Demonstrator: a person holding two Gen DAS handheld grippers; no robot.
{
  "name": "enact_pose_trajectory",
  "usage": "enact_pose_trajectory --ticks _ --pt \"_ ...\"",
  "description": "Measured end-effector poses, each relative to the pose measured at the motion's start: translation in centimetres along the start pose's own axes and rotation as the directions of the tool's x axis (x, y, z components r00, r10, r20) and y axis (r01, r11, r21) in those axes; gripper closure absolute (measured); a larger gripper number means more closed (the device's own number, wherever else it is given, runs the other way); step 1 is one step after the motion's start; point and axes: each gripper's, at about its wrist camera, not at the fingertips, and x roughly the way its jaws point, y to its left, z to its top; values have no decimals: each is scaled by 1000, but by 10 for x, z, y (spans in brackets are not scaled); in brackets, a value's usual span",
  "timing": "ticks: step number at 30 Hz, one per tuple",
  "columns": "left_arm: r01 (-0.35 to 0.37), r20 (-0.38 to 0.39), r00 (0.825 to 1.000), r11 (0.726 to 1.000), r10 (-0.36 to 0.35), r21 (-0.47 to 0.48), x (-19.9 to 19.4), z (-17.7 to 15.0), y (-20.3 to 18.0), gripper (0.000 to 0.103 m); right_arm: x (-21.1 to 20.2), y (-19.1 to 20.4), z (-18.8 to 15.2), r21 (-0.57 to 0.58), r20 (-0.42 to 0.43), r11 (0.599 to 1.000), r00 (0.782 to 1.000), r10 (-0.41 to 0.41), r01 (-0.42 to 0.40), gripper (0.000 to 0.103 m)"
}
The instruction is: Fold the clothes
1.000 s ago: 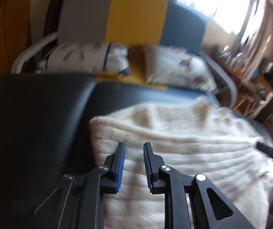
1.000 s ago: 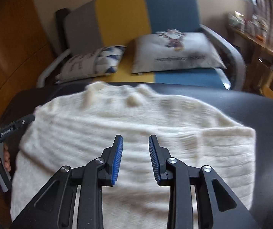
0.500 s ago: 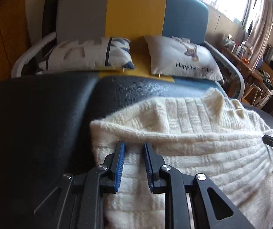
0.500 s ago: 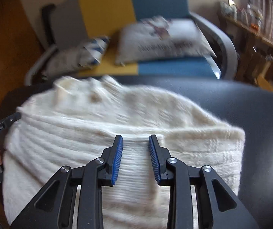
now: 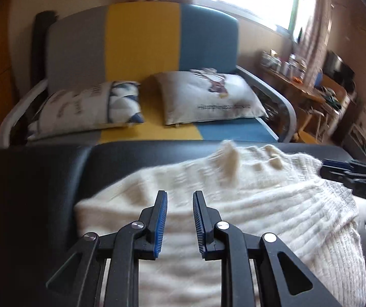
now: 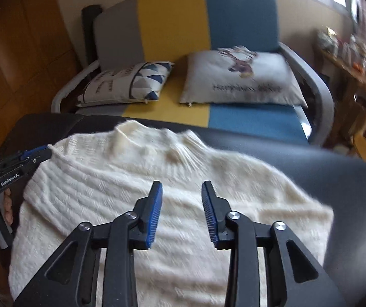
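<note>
Our left tongs (image 5: pixel 180 199) hung spread over the cream sweater (image 5: pixel 234 204); our right tongs (image 6: pixel 181 192) were opening, nothing pinched.

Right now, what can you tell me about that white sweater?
The sweater is a cream, fuzzy knit with ribbed rows and a raised collar at its far edge. It lies spread on the black padded table, already folded to a rough rectangle, with its near part hanging over the table's edge. The left gripper and right gripper both hover over it with nothing between their blue pads; the right one's jaws are opening. No gripper visibly pinches the knit.
</note>
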Motion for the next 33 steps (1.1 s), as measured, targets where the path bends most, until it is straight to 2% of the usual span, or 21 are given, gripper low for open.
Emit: enact_pose_trajectory --ticks 3,5,9,10,12,14,18,19,22,24,28,29,31,33 --pt "-15 -59 998 999 17 46 29 13 -16 83 26 7 8 -31 -53 999 998 -27 26 67" --pt "39 -82 996 998 -35 49 45 20 -22 83 42 7 9 -48 -83 998 996 -41 37 67" --pt "86 -113 990 994 -79 63 69 31 -32 83 63 -7 10 -21 -105 999 994 -33 31 67" --pt "69 -143 988 997 -62 45 79 30 -30 83 67 -13 11 -4 -109 1000 994 -30 29 67" --pt "33 -201 979 999 -31 10 99 29 -27 81 77 -25 11 24 -123 997 989 -76 79 70" --pt "49 -159 986 997 -58 -57 96 26 -18 81 76 -32 7 59 -93 995 993 -69 75 70" --pt "56 -119 990 992 -70 -117 83 21 -12 81 68 -30 2 52 -67 994 993 -95 98 70" --pt "74 -102 991 990 -86 -121 79 22 -11 81 64 -27 3 49 -60 995 995 -78 81 70" --pt "63 -80 994 995 -69 -81 74 27 -13 81 56 -12 10 -20 -30 999 999 34 -35 70" --pt "46 -102 993 996 -54 -76 79 34 -14 81 61 -1 17 -62 -48 995 996 71 -74 70" --pt "22 -145 989 999 -29 -48 98 39 -21 81 87 -2 32 -38 -86 989 987 139 -142 70" --pt "10 -160 987 999 -16 -38 103 38 -23 81 95 -4 34 -24 -96 991 987 131 -134 70" --pt "3 -133 991 1000 -5 -13 101 34 -26 81 100 -12 36 12 -75 997 994 76 -75 70" --pt "0 -114 994 1000 0 -4 99 29 -26 81 99 -29 31 118 -30 988 994 108 -104 73"
